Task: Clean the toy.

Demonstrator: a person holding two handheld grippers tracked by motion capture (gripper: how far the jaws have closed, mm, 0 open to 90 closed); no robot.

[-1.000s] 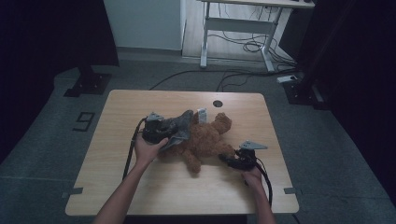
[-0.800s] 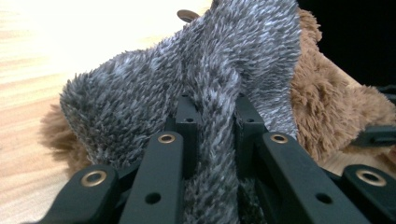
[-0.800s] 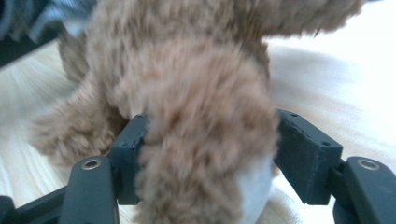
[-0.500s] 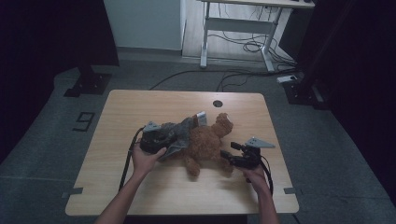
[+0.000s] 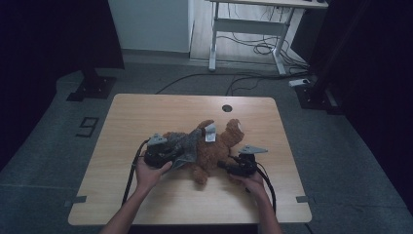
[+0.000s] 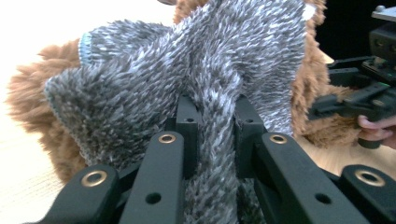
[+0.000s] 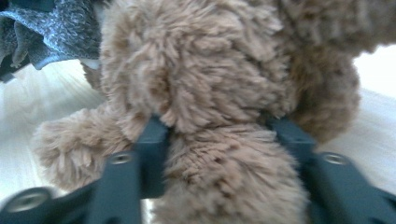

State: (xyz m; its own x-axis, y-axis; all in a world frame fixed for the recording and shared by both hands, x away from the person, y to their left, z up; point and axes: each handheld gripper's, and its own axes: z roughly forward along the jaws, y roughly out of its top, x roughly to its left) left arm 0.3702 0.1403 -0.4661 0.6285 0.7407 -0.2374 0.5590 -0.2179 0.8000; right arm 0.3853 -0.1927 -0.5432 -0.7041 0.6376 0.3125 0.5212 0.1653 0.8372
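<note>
A brown teddy bear point(image 5: 220, 146) lies on the wooden table point(image 5: 146, 112) with a grey fuzzy garment point(image 5: 189, 145) draped over its left side; a white tag point(image 5: 210, 132) sticks up from the garment. My left gripper point(image 5: 179, 154) is shut on a fold of the grey garment point(image 6: 187, 70), which runs between its jaws point(image 6: 215, 112). My right gripper point(image 5: 222, 165) has just been closing, and a plush limb of the bear point(image 7: 201, 70) is squeezed between its jaws point(image 7: 217, 126). The right gripper point(image 6: 355, 102) also appears beyond the bear in the left gripper view.
A round cable hole point(image 5: 227, 108) sits near the table's far edge. A white desk frame point(image 5: 248, 29) and loose cables point(image 5: 253, 48) stand on the floor behind. A "9" marking point(image 5: 87, 126) lies on the floor to the left.
My left gripper has drawn the grey garment toward the near edge. My right gripper has moved left onto the bear and its jaws have come together on the limb.
</note>
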